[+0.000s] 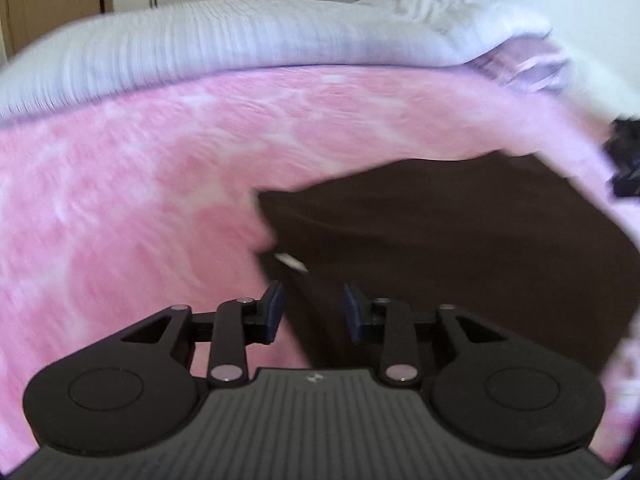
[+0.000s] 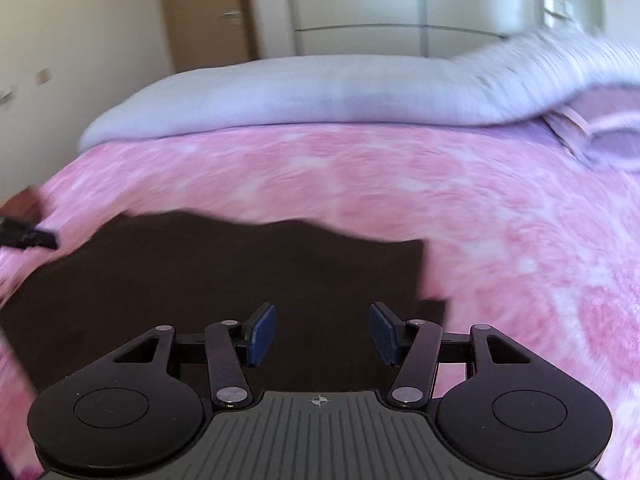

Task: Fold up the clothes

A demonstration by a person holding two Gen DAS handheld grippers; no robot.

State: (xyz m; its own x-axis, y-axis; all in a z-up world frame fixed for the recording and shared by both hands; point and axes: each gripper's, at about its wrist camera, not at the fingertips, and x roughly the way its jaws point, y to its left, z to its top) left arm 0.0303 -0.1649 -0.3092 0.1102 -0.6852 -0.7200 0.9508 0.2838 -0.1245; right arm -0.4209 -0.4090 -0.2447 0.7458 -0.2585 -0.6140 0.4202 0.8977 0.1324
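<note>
Where the pink mottled blanket (image 1: pixel 132 200) covers the bed, it fills most of both wrist views, running from the lower edges up to a pale lilac ribbed duvet (image 1: pixel 224 40) bunched across the upper part of each frame. Behind that, cream wardrobe doors (image 2: pixel 360 4) and a wooden door (image 2: pixel 204 12) stand at the top of the right wrist view. Next in size is the dark brown garment (image 2: pixel 224 272), lying flat on the blanket: it takes the lower centre and left of the right wrist view, and the lower right of the left wrist view, where a small white tag (image 1: pixel 291 261) shows near its left edge. Both pictures are blurred.

Over the garment's left edge, the left gripper (image 1: pixel 312 311) has its jaws parted with nothing between the blue pads. Low in its own frame, the right gripper (image 2: pixel 322 335) stands spread wider above the brown cloth, also empty.
</note>
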